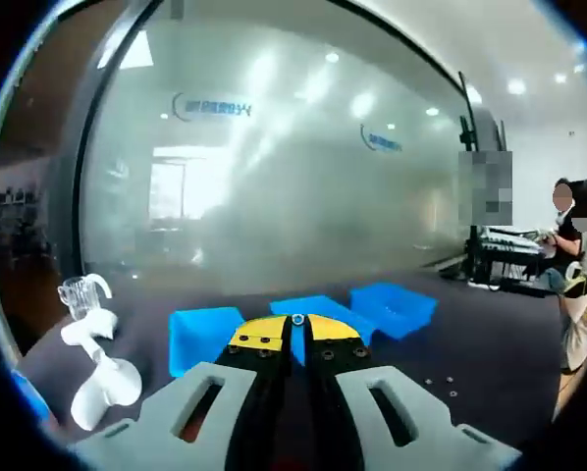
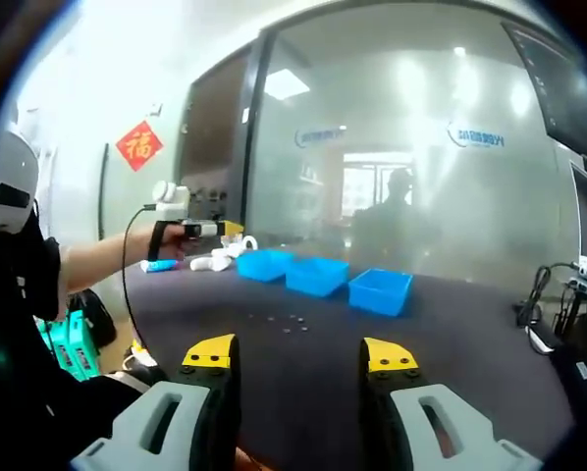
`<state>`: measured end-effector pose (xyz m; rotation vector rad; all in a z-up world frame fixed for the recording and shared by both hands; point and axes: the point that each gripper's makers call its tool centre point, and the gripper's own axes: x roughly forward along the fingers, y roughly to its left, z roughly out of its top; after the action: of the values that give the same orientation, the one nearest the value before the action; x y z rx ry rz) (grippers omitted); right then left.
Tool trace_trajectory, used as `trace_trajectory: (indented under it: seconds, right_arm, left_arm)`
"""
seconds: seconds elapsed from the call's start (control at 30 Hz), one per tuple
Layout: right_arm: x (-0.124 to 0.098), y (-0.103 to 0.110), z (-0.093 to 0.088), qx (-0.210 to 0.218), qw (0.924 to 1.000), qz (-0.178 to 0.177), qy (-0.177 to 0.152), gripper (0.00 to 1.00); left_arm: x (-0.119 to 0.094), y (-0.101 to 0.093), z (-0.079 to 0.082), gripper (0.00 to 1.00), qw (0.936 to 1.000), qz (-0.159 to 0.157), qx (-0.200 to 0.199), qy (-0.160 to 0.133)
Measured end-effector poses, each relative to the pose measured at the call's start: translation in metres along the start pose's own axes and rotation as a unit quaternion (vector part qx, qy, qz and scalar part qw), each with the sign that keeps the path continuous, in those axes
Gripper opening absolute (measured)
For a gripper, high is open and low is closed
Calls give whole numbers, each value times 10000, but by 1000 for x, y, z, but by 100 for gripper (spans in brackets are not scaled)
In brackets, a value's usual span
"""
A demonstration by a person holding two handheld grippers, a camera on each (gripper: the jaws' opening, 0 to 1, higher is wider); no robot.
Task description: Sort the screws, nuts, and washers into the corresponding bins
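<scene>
Small washer (image 1: 297,319) between closed jaws' tips

Frosted glass wall (image 1: 274,157) behind dark table (image 2: 451,343) — ceiling lights, apparently.

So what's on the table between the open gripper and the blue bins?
In the right gripper view, between the right gripper and the three blue bins lies dark tabletop with a small scatter of loose hardware, too tiny to tell apart.

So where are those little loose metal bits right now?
In the right gripper view the loose bits lie scattered mid-table, just in front of the three blue bins.
</scene>
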<state>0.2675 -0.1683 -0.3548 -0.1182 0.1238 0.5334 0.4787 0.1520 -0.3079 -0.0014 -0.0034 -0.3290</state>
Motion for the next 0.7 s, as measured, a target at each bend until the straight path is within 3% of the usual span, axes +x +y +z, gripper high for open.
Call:
trace_trajectory:
  seconds: [0.2,0.23,0.27,0.43,0.57,0.7]
  right_arm:
    - [-2,-2,-1,4,10000,-27,20,44]
    - [-2,-2,-1,5,10000,-29,26,44]
    - [-2,-3,-2,17,10000,-34,31,44]
    - [-3,-5,-5,41,10000,-52,58,44]
    - [-4,-7,-5,65,9999,-78,48,44]
    - [-3,-7,-4,66,9999,-84,41,44]
  left_arm:
    - [26,39,-7,5,9991,408,107,103]
    - [44,61,-7,5,9988,466,72,125]
    - [48,65,-8,5,9986,508,64,155]
    - [70,72,-10,5,9979,505,192,351]
    - [87,78,-12,5,9978,501,-30,441]
    - [97,79,-18,5,9970,526,-5,563]
